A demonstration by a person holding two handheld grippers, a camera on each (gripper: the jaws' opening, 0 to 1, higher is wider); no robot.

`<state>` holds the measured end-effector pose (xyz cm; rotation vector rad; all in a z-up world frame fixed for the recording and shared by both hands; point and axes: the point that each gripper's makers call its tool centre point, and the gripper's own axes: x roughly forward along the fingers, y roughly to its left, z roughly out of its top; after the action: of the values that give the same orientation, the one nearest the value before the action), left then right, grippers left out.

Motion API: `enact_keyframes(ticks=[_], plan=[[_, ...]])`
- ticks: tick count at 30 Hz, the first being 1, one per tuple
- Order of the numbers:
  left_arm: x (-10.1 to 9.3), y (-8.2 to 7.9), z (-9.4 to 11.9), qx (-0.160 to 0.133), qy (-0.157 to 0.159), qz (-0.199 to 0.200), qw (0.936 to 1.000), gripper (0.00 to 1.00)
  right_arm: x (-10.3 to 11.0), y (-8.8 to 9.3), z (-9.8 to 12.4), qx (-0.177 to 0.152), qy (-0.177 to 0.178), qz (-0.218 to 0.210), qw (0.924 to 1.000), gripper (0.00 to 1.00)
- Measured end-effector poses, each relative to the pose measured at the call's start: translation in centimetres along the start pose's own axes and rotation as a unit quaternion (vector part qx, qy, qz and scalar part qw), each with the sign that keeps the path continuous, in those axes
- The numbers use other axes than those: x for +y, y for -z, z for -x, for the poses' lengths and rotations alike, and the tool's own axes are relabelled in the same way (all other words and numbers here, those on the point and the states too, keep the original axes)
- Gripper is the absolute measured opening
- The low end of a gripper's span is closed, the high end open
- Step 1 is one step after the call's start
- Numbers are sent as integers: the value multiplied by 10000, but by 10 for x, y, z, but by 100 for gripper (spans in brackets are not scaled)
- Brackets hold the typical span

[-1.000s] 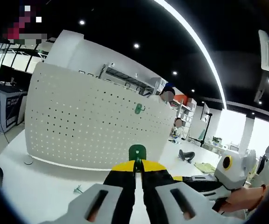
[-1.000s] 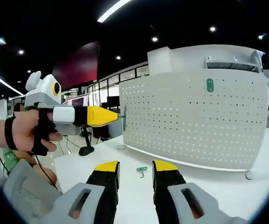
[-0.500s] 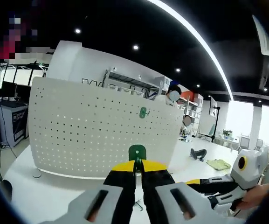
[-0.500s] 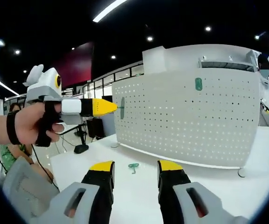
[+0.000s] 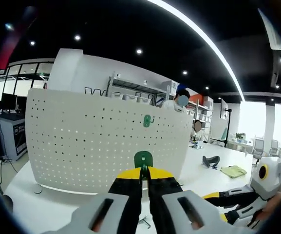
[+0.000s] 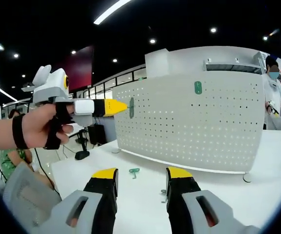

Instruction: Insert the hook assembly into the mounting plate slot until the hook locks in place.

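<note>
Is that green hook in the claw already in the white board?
Not in. The left claw holds the green hook in the air, apart from the pegboard.

White perforated mounting plate (image 6: 189,122), curved and standing upright on the white table. One green hook (image 6: 197,87) already sits in its upper rows. A second green hook assembly (image 5: 143,160), held upright just in front of the plate. A third green hook (image 6: 133,171) lies flat on the table before the plate.
</note>
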<state>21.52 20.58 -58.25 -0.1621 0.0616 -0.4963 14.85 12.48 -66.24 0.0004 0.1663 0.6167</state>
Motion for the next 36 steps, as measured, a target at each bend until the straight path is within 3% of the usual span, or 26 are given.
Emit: enact_keyframes(ticks=[11, 23, 36], plan=[[-8, -2, -16, -25, -55, -193, 9998, 3, -10, 7, 12, 80, 50, -19, 10000, 40], [-6, -18, -30, -174, -147, -484, 9986, 3, -25, 2, 16, -26, 340, 37, 9994, 61], [-5, -27, -50, -312, -203, -728, 9967, 3, -29, 6, 18, 10, 295, -10, 9996, 60]])
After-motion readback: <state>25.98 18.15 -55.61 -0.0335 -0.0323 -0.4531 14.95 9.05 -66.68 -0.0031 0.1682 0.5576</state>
